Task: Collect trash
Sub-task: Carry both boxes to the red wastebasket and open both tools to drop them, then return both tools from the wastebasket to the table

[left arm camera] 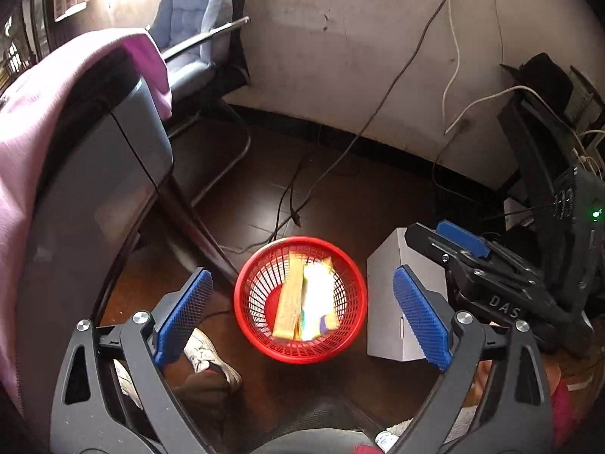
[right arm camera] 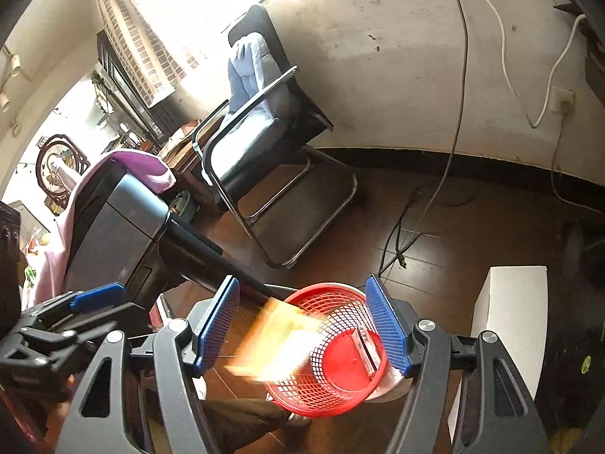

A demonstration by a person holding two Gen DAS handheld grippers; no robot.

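A red mesh basket [left arm camera: 261,283] stands on the dark floor. It holds a yellow box [left arm camera: 289,302] and a white and yellow packet [left arm camera: 317,299]. My left gripper [left arm camera: 302,310] is open and empty above the basket. My right gripper [right arm camera: 306,329] is open above the basket [right arm camera: 340,386]. A blurred yellow box [right arm camera: 280,344] is in mid-air between its fingers, over the basket's rim. A small flat packet [right arm camera: 365,348] lies inside the basket. The right gripper also shows in the left wrist view [left arm camera: 472,261].
A white box [left arm camera: 393,295] stands right of the basket. A black chair with a blue cushion [right arm camera: 261,121] stands by the wall. A grey unit under a pink cloth [left arm camera: 75,174] is at left. Cables [left arm camera: 302,189] lie on the floor. My shoe [left arm camera: 206,352] is below.
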